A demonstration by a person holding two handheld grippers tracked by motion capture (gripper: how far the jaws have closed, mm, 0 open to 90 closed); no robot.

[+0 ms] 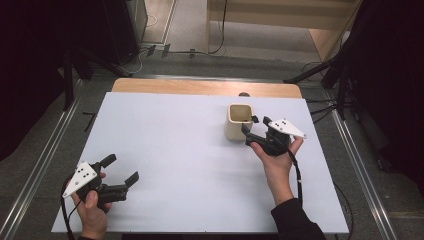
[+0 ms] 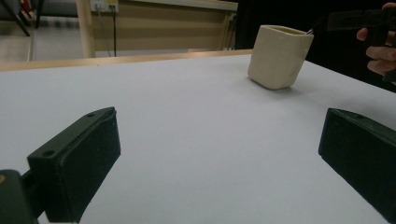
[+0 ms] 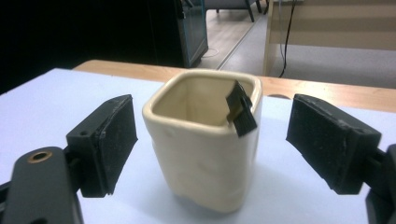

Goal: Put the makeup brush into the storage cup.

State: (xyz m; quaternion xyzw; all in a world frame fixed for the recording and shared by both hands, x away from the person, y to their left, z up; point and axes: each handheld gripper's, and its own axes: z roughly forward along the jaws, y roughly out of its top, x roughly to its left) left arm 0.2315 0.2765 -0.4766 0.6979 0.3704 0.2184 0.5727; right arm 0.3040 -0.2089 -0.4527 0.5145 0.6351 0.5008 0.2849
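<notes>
Matte white table (image 1: 190,165); glossy cream square cup (image 1: 238,121); left gripper (image 1: 121,169), right gripper (image 1: 253,125) agape.

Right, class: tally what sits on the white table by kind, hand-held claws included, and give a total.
Cream square cup: 1
Small black piece hooked on the cup's rim: 1
Hand-held claws: 2, left claw and right claw, both open
Total: 4
</notes>
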